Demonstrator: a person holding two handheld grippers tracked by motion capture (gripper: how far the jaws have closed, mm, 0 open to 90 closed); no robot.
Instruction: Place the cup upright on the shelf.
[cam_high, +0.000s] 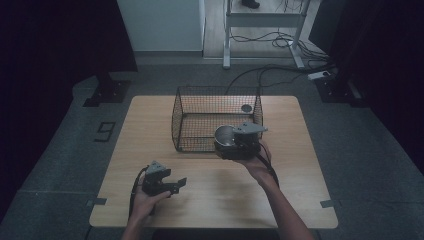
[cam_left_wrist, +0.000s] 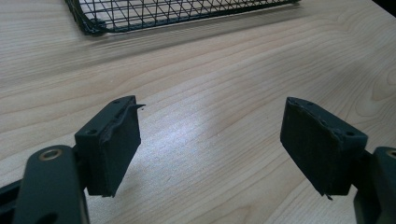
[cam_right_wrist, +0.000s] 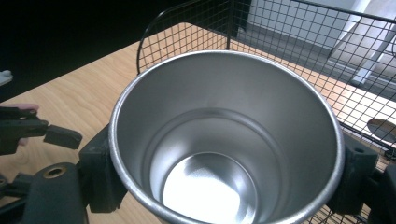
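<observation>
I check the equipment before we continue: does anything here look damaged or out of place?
Yes: the left gripper's pads look worn, with frayed, peeling edges. The metal cup in the right gripper looks clean and undented, and the wire basket stands straight.

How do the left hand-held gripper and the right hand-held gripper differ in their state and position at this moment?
The left hand-held gripper has its jaws open with nothing between them, while the right hand-held gripper is shut on a metal cup. In the high view, the left one sits low over bare table, apart from the wire basket; the right one holds the cup at the basket's near right corner. Both have black padded jaws.
</observation>
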